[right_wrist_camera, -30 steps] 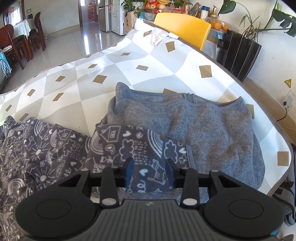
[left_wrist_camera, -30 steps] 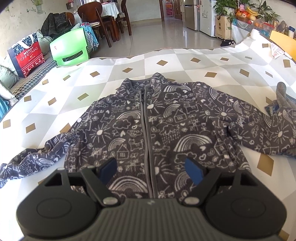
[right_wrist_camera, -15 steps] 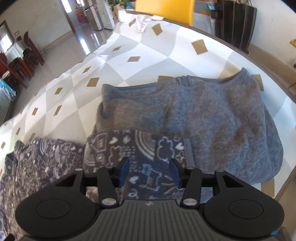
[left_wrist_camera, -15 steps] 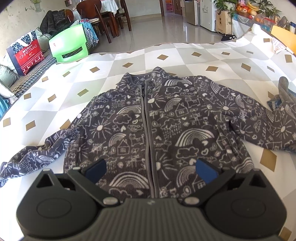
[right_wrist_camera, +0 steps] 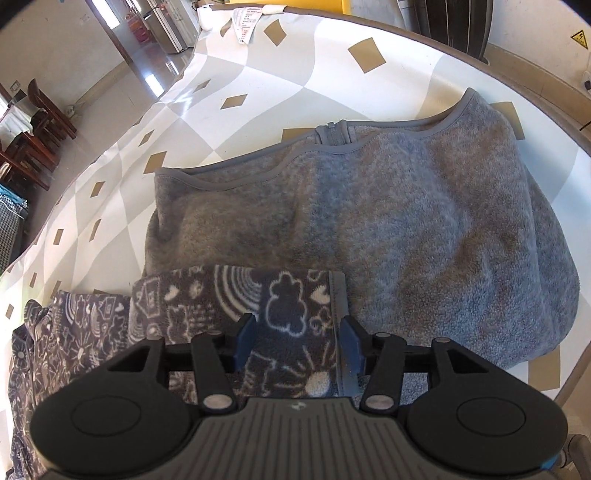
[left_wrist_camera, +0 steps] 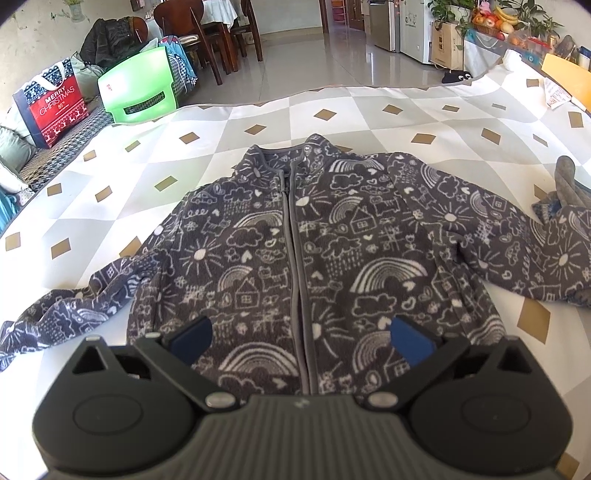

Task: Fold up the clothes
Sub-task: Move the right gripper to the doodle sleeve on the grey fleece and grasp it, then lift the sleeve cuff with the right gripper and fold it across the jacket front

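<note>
A dark grey fleece jacket (left_wrist_camera: pixel 295 251) printed with white rainbows, suns and houses lies flat and zipped on the table, sleeves spread to both sides. My left gripper (left_wrist_camera: pixel 301 339) hovers over its hem by the zip, jaws wide open and holding nothing. In the right wrist view the end of one patterned sleeve (right_wrist_camera: pixel 288 295) rests on a plain grey fleece garment (right_wrist_camera: pixel 406 221). My right gripper (right_wrist_camera: pixel 297 341) sits low over that cuff, jaws partly apart. The cuff lies between the blue pads (right_wrist_camera: pixel 245 339), and the pads do not press on it.
The table wears a white and grey diamond-patterned cloth (left_wrist_camera: pixel 332 110), whose curved edge (right_wrist_camera: pixel 554 110) runs close behind the grey fleece. Beyond the table stand a green plastic chair (left_wrist_camera: pixel 136 88), a red Christmas bag (left_wrist_camera: pixel 51 107) and wooden dining chairs (left_wrist_camera: pixel 221 33). A paper leaflet (right_wrist_camera: pixel 245 22) lies at the far end.
My left gripper's jaws have spread wider above the hem, staying in place. My right gripper has swung and rolled closer down over the sleeve cuff, and its jaws have widened.
</note>
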Available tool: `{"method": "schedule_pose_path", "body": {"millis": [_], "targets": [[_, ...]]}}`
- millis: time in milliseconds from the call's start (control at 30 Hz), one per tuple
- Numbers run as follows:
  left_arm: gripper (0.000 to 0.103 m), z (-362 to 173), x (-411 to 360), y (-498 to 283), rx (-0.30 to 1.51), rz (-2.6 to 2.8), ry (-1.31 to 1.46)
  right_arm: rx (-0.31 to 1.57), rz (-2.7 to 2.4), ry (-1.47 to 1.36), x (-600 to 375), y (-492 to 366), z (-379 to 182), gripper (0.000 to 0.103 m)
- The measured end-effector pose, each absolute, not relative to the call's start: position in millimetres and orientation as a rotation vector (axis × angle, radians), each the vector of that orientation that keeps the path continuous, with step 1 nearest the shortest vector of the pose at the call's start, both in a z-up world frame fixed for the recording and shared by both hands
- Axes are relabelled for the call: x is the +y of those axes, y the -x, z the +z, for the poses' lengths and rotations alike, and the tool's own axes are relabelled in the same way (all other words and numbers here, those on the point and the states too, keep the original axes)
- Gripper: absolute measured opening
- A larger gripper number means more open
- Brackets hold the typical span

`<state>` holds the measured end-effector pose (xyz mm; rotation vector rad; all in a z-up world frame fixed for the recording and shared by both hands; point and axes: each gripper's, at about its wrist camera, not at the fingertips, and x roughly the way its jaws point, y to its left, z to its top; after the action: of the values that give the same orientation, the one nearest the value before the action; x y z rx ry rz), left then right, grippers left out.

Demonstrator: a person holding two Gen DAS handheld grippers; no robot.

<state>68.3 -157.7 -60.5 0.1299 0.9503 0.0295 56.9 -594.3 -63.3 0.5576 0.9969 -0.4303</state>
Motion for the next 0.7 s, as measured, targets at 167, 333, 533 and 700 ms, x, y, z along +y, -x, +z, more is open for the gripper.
{"method": "schedule_pose_path", "body": {"millis": [167, 333, 533, 700], "targets": [[0.103, -58.4, -155.8, -68.8, 0.953, 0.023, -0.108, 0.947, -0.448, -0.619, -609.0, -47.6, -53.8, 0.049], [0.103, -57.3, -158.3, -68.3, 0.951, 0.016, -0.108, 1.022, -0.472, -0.597, -607.3, -51.0, -65.6, 0.049], [0.103, -57.2, -159.8, -67.6, 0.946, 0.016, -0.114, 1.073, -0.460, -0.487, -588.6, -57.6, -73.7, 0.047], [0.103, -56.7, -157.8, -66.9, 0.944, 0.022, -0.115, 1.067, -0.460, -0.575, -591.4, -54.3, -77.6, 0.022]]}}
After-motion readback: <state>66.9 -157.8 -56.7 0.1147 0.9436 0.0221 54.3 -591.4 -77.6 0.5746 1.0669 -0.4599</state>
